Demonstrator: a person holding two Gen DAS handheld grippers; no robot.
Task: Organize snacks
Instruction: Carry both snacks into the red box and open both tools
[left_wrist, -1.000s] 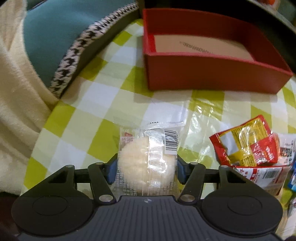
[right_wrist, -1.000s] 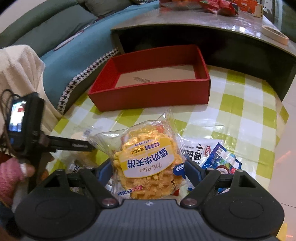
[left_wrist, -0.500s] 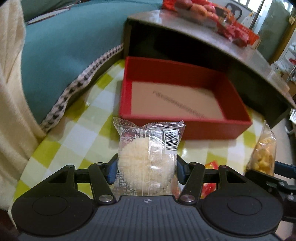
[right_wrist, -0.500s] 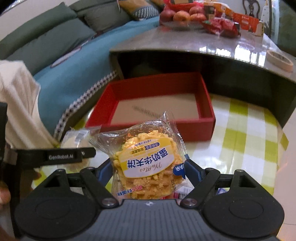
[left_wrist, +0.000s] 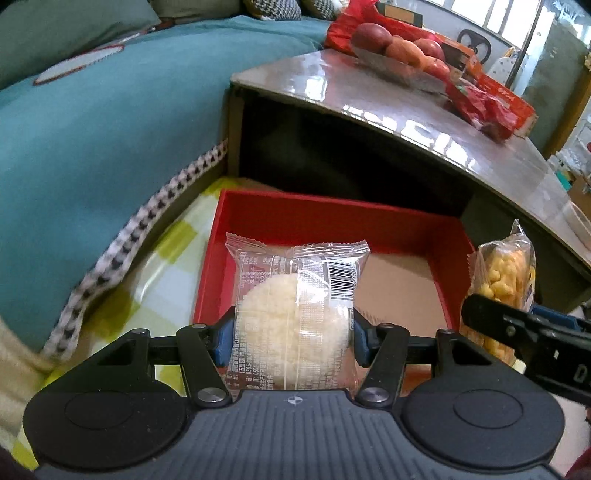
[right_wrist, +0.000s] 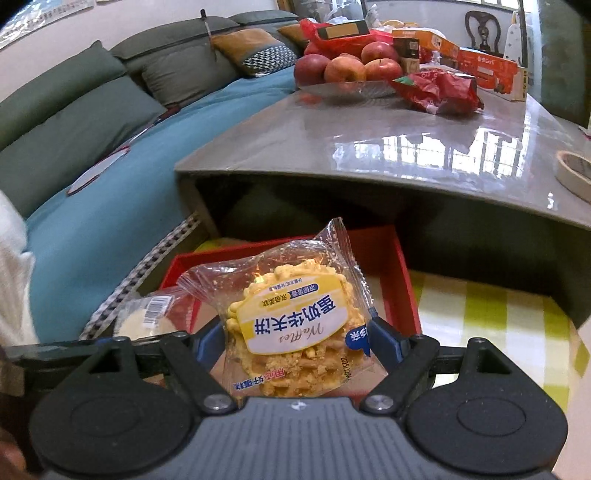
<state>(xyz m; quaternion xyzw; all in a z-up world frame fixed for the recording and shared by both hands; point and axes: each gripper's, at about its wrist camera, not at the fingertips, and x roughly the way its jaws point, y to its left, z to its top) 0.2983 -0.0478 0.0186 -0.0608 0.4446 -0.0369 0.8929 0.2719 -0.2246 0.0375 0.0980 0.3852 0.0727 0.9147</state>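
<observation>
My left gripper (left_wrist: 291, 338) is shut on a clear packet holding a round white rice cake (left_wrist: 295, 317), lifted above the near left part of the red box (left_wrist: 332, 218). The box is open, with a bare cardboard floor (left_wrist: 399, 291). My right gripper (right_wrist: 295, 339) is shut on a yellow waffle-biscuit packet (right_wrist: 291, 325), held over the same red box (right_wrist: 395, 258). In the left wrist view the waffle packet (left_wrist: 502, 273) hangs at the right. The right wrist view has the rice cake (right_wrist: 144, 321) at its lower left.
The box sits on a green-and-white checked cloth (left_wrist: 162, 266). Just behind it rises a dark low table (right_wrist: 369, 147) carrying a bowl of apples (right_wrist: 343, 70), red snack bags (right_wrist: 439, 90) and a tape roll (right_wrist: 576, 173). A teal-covered sofa (left_wrist: 92, 147) runs along the left.
Both grippers have risen off the cloth and moved toward the red box with their packets; the loose snack packets on the cloth have dropped out of view.
</observation>
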